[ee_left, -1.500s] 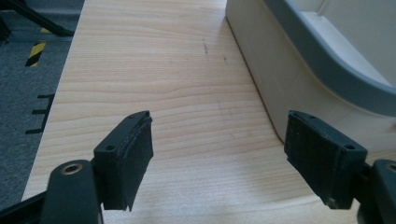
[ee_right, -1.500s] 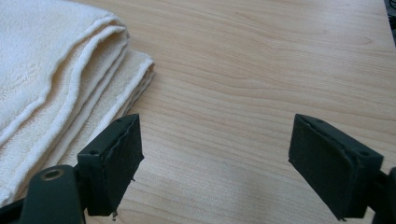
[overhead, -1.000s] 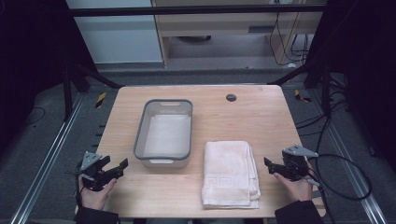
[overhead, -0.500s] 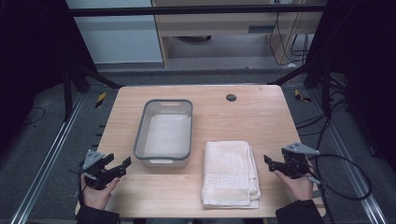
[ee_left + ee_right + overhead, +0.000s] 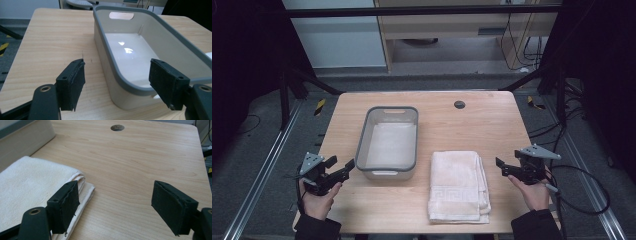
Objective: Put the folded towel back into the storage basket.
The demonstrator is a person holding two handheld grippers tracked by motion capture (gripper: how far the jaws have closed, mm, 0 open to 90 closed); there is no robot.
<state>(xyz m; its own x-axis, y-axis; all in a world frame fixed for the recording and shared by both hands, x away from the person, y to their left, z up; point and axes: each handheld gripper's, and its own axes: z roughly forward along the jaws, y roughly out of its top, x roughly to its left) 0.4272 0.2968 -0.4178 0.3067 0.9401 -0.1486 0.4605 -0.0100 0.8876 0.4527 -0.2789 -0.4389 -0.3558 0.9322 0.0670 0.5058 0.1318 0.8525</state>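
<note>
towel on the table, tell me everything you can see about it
The towel is cream-white terry cloth, folded into a thick rectangle of several layers, with a woven key-pattern band near its front end. It lies flat on the wooden table, right of the grey-rimmed tub and apart from it. Nothing grips it; the right gripper is open beside its right edge.

L gripper (image 5: 339, 166) held low in the L hand (image 5: 318, 197), jaws wide apart, pointing fwd and to the right. R gripper (image 5: 504, 167) in the R hand (image 5: 534, 192), jaws also spread, pointing left. Both forearms in dark sleeves, grey plate atop each gripper, cable trailing off the R one
</note>
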